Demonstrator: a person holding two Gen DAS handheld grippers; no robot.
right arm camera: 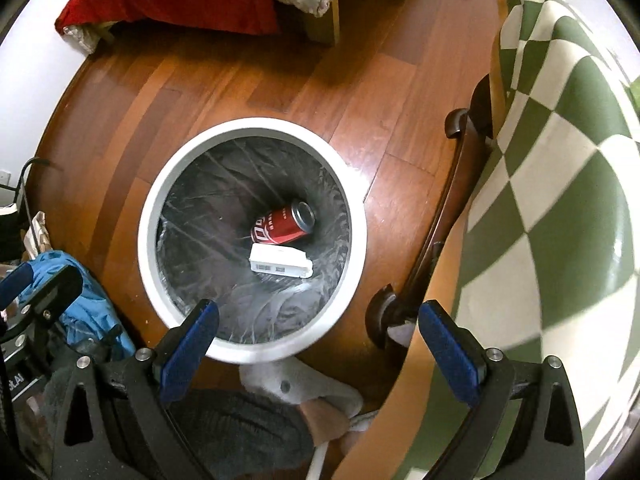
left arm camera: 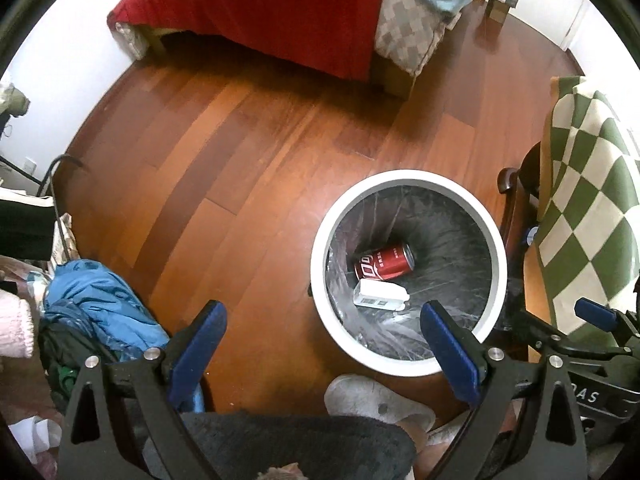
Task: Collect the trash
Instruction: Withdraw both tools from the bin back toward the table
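Note:
A round white trash bin point(left arm camera: 494, 240) point(right arm camera: 146, 240) with a grey plastic liner stands on the wooden floor. At its bottom lie a red soda can point(left arm camera: 385, 263) point(right arm camera: 282, 226) on its side and a small white box point(left arm camera: 380, 295) point(right arm camera: 280, 265) just in front of it. My left gripper point(left arm camera: 324, 324) hangs open above the floor, its right finger over the bin's near rim, with nothing between the blue pads. My right gripper point(right arm camera: 318, 324) is open too, above the bin's near right edge, empty. The right gripper's fingertip point(left arm camera: 596, 313) shows at the left view's right edge.
A bed with a red cover point(left arm camera: 280, 20) stands at the back. A chair draped with a green-and-white checked blanket point(right arm camera: 560, 200) sits right of the bin. Blue clothing point(left arm camera: 100, 304) is heaped at the left. A person's foot in a pale slipper point(right arm camera: 300, 380) is just below the bin.

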